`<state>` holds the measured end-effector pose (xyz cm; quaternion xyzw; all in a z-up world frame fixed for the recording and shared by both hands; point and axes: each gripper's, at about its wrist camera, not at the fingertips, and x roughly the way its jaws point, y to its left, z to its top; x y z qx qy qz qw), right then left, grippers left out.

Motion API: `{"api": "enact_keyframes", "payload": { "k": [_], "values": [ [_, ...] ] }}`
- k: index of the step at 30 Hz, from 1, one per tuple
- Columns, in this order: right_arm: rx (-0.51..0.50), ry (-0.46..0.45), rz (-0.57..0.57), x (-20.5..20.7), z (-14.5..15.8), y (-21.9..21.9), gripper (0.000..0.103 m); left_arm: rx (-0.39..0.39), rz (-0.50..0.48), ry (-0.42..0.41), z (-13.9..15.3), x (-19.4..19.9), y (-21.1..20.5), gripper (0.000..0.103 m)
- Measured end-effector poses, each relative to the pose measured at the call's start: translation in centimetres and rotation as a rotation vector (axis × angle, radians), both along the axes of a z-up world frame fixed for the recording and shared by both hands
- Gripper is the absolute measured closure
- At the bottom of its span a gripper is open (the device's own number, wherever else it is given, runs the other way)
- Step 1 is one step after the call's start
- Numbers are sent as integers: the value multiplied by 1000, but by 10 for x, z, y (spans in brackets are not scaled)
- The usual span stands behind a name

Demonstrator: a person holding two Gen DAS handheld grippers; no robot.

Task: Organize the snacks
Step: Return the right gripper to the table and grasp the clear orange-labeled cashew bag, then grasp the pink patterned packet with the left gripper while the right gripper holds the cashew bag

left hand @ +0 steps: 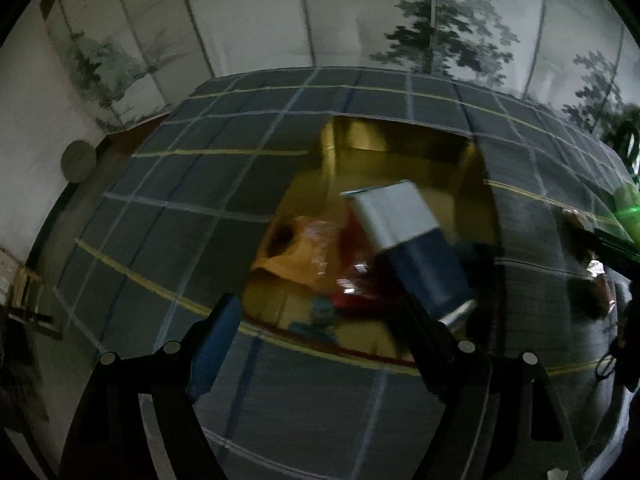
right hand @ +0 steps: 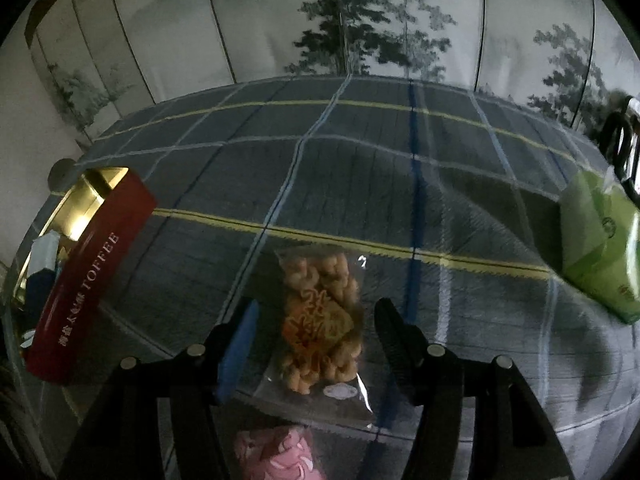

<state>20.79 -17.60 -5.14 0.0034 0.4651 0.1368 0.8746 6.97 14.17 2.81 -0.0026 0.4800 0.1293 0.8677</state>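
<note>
Sorting was under way: several snacks already lay in the gold-lined red box [left hand: 400,184], lettered TOFFEE on its outer wall in the right wrist view, and loose packets remained on the plaid-covered counter [right hand: 360,152]. Left hand-held gripper [left hand: 320,320] hung over the near rim of the box with jaws spread wide; a grey and blue carton [left hand: 408,240] lay tilted inside, close against the right finger, but blur prevented telling whether that finger touched it, and nothing sat clamped between the two pads, so I read this gripper as released. An orange packet [left hand: 300,248] and red wrappers lay beneath the carton. Right hand-held gripper [right hand: 316,324] was poised over the clear bag of twisted fried snacks [right hand: 320,320], jaws part-open and straddling it; the pads stood clear of the bag on both sides, so not yet grasping. Judged step: pick-up of the snack bag for transfer to the box. Next move would call for lowering onto the bag, closing across its width, lifting, then carrying left to the box. A pink wrapped item [right hand: 276,456] lay just nearer than the bag and could be brushed. A green packet [right hand: 600,240] sat well apart on the right. Cloth between bag and box was bare, so the path looked open; the raised box wall needs clearing, and the left gripper occupied the opening.
</note>
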Motion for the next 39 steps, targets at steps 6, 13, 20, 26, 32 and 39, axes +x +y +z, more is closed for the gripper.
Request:
{"api": "enact_keyframes", "payload": {
  "k": [6, 13, 20, 26, 32, 39],
  "values": [
    [-24, -27, 10, -5, -4, 6, 52, 6, -69, 5, 0, 10, -34, 25],
    [-28, -70, 22, -12, -1, -5, 63, -1, -165, 29, -7, 20, -81, 25],
    [-46, -120, -64, -31, 10, -61, 63, -65, -278, 74, -16, 27, -134, 25],
    [-53, -100, -163, -54, -2, -121, 63, -169, -353, 131, -25, 40, -180, 25],
    [-8, -89, -212, -67, -5, -152, 63, -280, -339, 180, -29, 61, -216, 26],
    [21, -84, -205, -69, -5, -156, 63, -345, -273, 231, -39, 90, -252, 33]
  ]
}}
